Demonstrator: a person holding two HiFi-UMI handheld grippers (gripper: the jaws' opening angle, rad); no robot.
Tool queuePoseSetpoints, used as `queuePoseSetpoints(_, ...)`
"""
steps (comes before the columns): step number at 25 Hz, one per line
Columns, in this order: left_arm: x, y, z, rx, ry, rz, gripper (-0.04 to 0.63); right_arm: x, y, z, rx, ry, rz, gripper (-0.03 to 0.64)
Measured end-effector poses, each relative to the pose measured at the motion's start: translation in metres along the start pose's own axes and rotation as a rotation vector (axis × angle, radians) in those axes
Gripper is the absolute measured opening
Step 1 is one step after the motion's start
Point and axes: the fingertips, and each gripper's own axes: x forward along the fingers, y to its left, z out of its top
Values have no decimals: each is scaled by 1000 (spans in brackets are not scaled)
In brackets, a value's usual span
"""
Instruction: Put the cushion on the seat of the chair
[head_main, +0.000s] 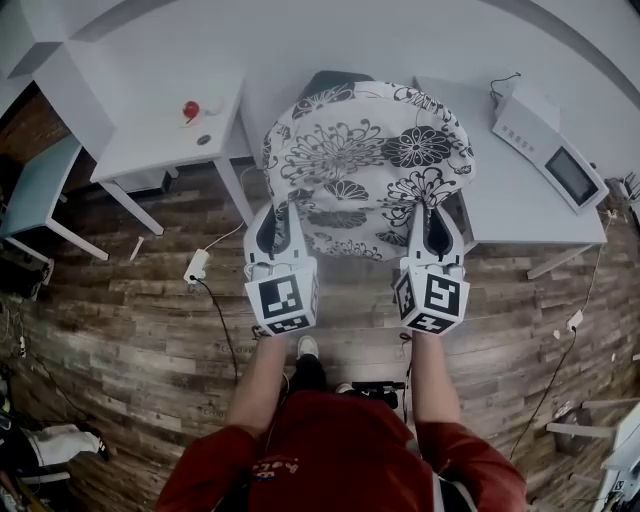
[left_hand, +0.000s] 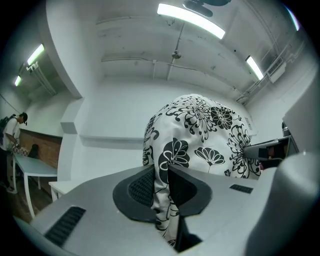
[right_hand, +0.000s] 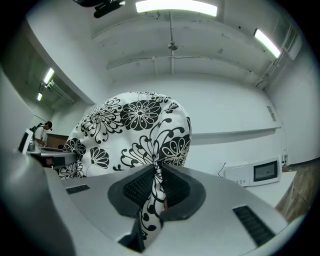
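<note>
A white cushion (head_main: 362, 168) printed with black flowers hangs in the air between my two grippers. My left gripper (head_main: 274, 222) is shut on its near left edge, and my right gripper (head_main: 436, 226) is shut on its near right edge. In the left gripper view the cushion (left_hand: 200, 135) fabric is pinched between the dark pads. The right gripper view shows the cushion (right_hand: 132, 130) cloth squeezed between the jaws the same way. Behind the cushion's top edge a dark blue-grey chair (head_main: 332, 81) part peeks out; its seat is hidden by the cushion.
A white table (head_main: 178, 135) with a small red object (head_main: 190, 109) stands at the left. Another white table (head_main: 520, 200) at the right carries a white microwave (head_main: 547, 153). A teal chair (head_main: 36, 190) is far left. A cable and plug (head_main: 196, 266) lie on the wooden floor.
</note>
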Motion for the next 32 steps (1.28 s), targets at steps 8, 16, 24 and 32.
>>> queuePoseSetpoints(8,-3,-1,3,11,-11,9,54,0,-1,1,3,-11,11,52)
queuePoseSetpoints(16,3,1,5,23,-51,-23,54,1,1,1,-7,-43,-17,52)
queuePoseSetpoints(24,11,3,4,21,-84,-56,54,3,1,1,-19,-73,-44,52)
queuePoseSetpoints(32,13,3,4,22,-101,-68,54,2,2,1,-27,-95,-57,52)
